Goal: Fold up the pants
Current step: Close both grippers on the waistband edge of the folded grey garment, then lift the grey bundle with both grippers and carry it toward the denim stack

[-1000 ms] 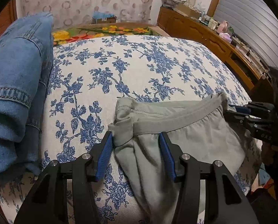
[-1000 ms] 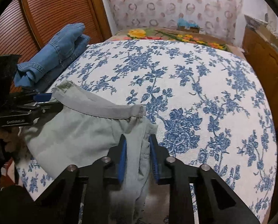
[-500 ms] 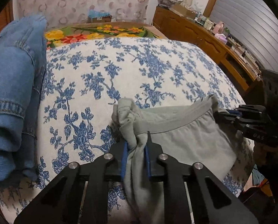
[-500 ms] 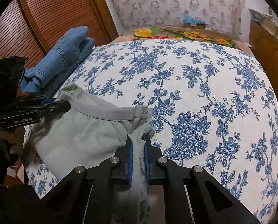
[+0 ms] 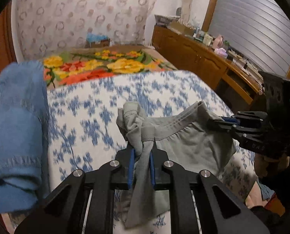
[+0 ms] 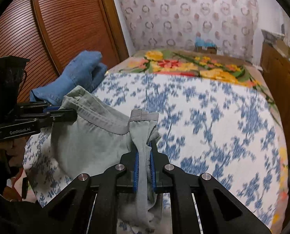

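Gripping grey pants (image 5: 185, 136) waistband, both tongs (image 5: 142, 152) (image 6: 145, 152) just closed, lifted since earlier.

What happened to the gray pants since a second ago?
Both grippers closed on the waistband of the gray pants: the left gripper pinched one end, the right gripper the other. The jaws have just been closing, cloth between them, and the waistband has been lifted off the flowered bedspread. The blue jeans stayed put.

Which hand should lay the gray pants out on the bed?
Probably neither alone: the left gripper and right gripper each pinch a waistband corner of the gray pants, so both should spread them together.
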A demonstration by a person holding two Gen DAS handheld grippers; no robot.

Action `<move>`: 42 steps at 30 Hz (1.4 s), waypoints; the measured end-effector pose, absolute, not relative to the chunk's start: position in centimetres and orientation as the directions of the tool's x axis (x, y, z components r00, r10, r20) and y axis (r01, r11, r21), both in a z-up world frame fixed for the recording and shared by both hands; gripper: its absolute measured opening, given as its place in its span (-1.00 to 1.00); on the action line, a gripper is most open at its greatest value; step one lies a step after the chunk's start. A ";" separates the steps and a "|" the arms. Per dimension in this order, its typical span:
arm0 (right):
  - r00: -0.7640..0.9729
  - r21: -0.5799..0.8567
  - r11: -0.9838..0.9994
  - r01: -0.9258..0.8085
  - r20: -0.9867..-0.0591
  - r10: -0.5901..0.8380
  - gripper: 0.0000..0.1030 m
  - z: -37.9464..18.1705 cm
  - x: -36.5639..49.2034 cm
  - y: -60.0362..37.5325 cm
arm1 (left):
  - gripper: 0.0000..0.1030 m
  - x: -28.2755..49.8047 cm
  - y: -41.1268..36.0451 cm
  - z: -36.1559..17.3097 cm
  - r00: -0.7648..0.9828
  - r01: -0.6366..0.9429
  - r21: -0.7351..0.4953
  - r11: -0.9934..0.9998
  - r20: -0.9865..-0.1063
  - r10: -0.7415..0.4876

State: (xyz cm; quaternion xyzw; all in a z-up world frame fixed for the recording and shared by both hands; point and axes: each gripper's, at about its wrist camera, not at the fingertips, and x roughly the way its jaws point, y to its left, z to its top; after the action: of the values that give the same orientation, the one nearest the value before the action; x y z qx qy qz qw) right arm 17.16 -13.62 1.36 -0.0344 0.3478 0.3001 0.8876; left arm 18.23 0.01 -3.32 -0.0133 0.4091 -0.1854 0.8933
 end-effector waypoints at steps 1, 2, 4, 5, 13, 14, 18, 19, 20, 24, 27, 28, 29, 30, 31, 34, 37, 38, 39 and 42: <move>0.586 0.140 0.817 -0.559 -0.631 0.509 -0.81 1.7 17.2 -13.6 | -0.73 18.5 0.0 -2.7 0.605 0.324 -0.172 0.930 -0.718 -0.344; 0.595 0.133 0.817 -0.561 -0.622 0.509 -0.81 2.3 17.2 -13.7 | -0.73 18.6 0.0 -2.4 0.612 0.326 -0.165 0.931 -0.714 -0.341; 0.613 0.118 0.818 -0.564 -0.603 0.510 -0.81 3.3 17.3 -13.7 | -0.73 19.0 -0.1 -1.2 0.634 0.332 -0.146 0.932 -0.697 -0.335; 0.624 0.110 0.818 -0.565 -0.592 0.510 -0.81 3.9 17.4 -13.7 | -0.73 19.0 0.0 -0.9 0.642 0.332 -0.142 0.932 -0.690 -0.334; 0.674 0.063 0.810 -0.583 -0.520 0.525 -0.81 7.3 17.8 -13.4 | -0.73 19.6 0.8 2.8 0.718 0.324 -0.098 0.941 -0.622 -0.312; 0.676 0.057 0.808 -0.587 -0.514 0.528 -0.81 7.6 17.8 -13.2 | -0.73 19.6 1.1 3.2 0.726 0.320 -0.094 0.943 -0.615 -0.308; 0.678 0.037 0.793 -0.609 -0.495 0.544 -0.81 8.3 17.8 -12.4 | -0.73 19.4 1.9 3.9 0.746 0.301 -0.085 0.950 -0.599 -0.290; 0.676 0.034 0.788 -0.615 -0.492 0.549 -0.81 8.4 17.9 -12.1 | -0.73 19.2 2.1 4.0 0.750 0.296 -0.085 0.952 -0.596 -0.287; 0.673 0.032 0.783 -0.621 -0.489 0.554 -0.81 8.4 18.0 -11.7 | -0.73 19.2 2.5 4.1 0.755 0.286 -0.087 0.954 -0.593 -0.281; 0.652 0.041 0.759 -0.649 -0.483 0.584 -0.81 8.1 19.4 -10.2 | -0.73 18.6 4.4 4.3 0.773 0.236 -0.098 0.967 -0.583 -0.248; 0.634 0.036 0.732 -0.680 -0.472 0.613 -0.81 8.0 20.5 -8.7 | -0.73 18.0 6.2 4.4 0.786 0.195 -0.101 0.976 -0.579 -0.217; 0.628 0.033 0.723 -0.690 -0.469 0.621 -0.81 8.1 21.0 -8.5 | -0.73 17.8 6.6 4.5 0.790 0.184 -0.102 0.978 -0.577 -0.209; 0.622 0.030 0.714 -0.699 -0.466 0.629 -0.81 8.2 21.3 -7.9 | -0.73 17.5 7.2 4.6 0.796 0.170 -0.102 0.980 -0.573 -0.198; 0.616 0.028 0.705 -0.709 -0.463 0.637 -0.81 8.2 21.7 -7.3 | -0.73 17.2 7.7 4.7 0.801 0.160 -0.101 0.982 -0.568 -0.189; 0.611 0.027 0.697 -0.716 -0.460 0.645 -0.81 8.3 22.1 -6.9 | -0.73 17.0 8.1 4.9 0.806 0.148 -0.100 0.984 -0.565 -0.179; 0.597 0.014 0.674 -0.738 -0.450 0.664 -0.81 8.6 23.5 -5.4 | -0.73 16.6 9.7 5.2 0.821 0.112 -0.094 0.989 -0.552 -0.146; 0.589 -0.005 0.652 -0.758 -0.434 0.681 -0.81 8.8 24.7 -4.0 | -0.73 16.5 11.3 5.4 0.836 0.073 -0.088 0.994 -0.537 -0.109; 0.587 -0.013 0.645 -0.764 -0.429 0.687 -0.81 8.8 25.1 -3.5 | -0.73 16.5 11.9 5.3 0.841 0.060 -0.084 0.995 -0.532 -0.096; 0.585 -0.018 0.639 -0.769 -0.423 0.692 -0.81 8.7 25.5 -3.2 | -0.73 16.6 12.4 5.2 0.843 0.052 -0.080 0.995 -0.531 -0.087; 0.579 -0.035 0.620 -0.784 -0.405 0.708 -0.81 8.6 26.7 -1.8 | -0.73 17.2 14.2 4.6 0.846 0.005 -0.094 0.996 -0.531 -0.054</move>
State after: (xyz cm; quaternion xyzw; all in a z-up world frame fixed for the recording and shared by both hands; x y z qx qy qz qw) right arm 26.67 -1.82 8.61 -0.1057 0.1787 0.4228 0.8821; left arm 17.22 14.16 4.60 -0.0447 0.2772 -0.0153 0.9597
